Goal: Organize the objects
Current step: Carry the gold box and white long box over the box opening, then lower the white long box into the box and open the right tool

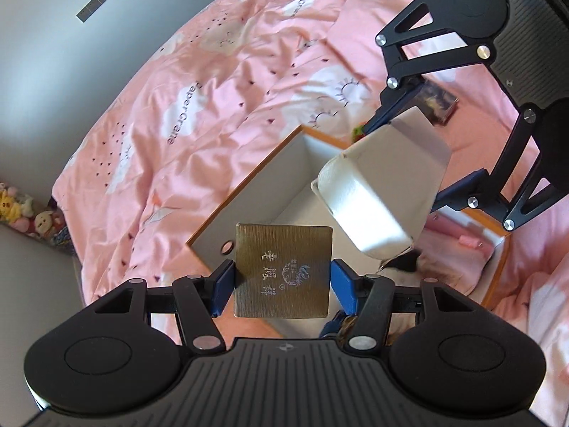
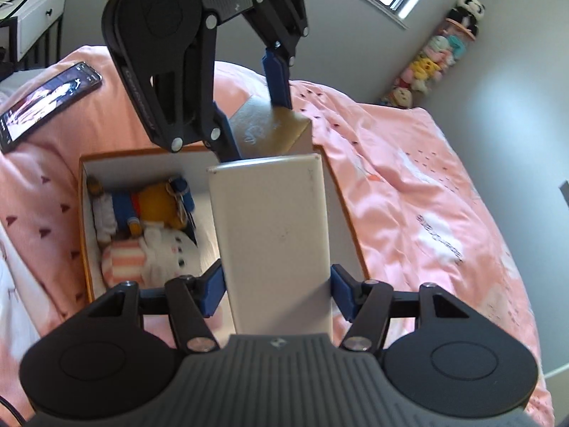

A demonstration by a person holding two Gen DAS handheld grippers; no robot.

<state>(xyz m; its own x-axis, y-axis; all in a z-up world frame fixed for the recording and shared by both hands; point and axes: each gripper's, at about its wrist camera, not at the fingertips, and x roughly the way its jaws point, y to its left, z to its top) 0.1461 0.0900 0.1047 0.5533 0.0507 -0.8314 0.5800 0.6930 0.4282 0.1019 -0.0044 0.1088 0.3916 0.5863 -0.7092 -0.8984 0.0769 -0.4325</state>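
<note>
Done: soft toys point(image 2: 142, 227) already lie in the open box point(image 2: 85, 213) on the bed point(image 2: 409, 185).
Left gripper point(image 1: 282, 279): pinching a gold tin point(image 1: 284, 270) above the box.
Right gripper point(image 2: 277, 284): clamping a white case point(image 2: 274, 227) over it.
Left: lower both in; phone point(image 2: 46, 99) waits far left.

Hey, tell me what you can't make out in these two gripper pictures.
- Box floor: right wrist view, covered by the white block and plush toys.
- Gold tin underside: left wrist view, faces away.
- Dark packet on the bed: left wrist view, partly behind the right gripper.
- Phone screen: right wrist view, too small.
</note>
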